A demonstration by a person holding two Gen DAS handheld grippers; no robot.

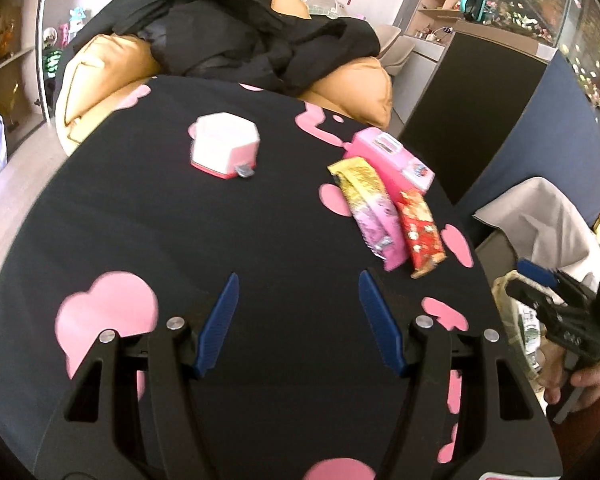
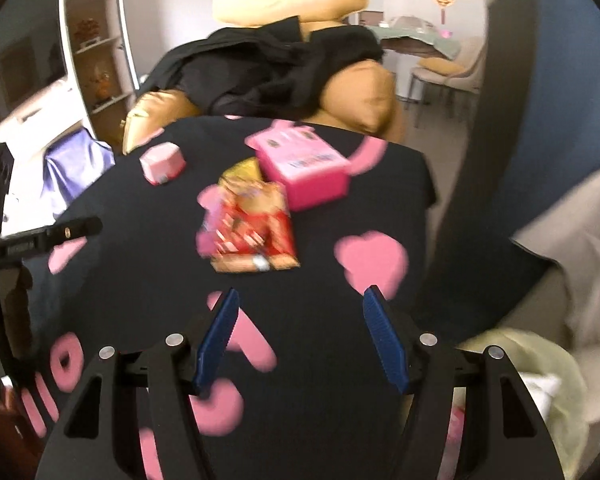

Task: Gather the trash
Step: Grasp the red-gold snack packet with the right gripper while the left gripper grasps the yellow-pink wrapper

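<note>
Most of the trash is yet to be collected. On the bench point(image 1: 148, 216), under its black cloth with pink shapes, lie a red wrapper point(image 1: 420, 236), a yellow-pink wrapper point(image 1: 368, 204), a pink box point(image 1: 392, 156) and a white-pink box point(image 1: 226, 146). The left gripper point(image 1: 298, 308) and right gripper point(image 2: 300, 320) hover with jaws open and empty. A bag point(image 2: 540, 384) at the bench's right side seems to hold some rubbish already.

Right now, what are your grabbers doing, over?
Left gripper open, empty. Right gripper open, empty, facing red snack wrapper on the black cloth with pink shapes. Pink carton just behind; path clear.
</note>
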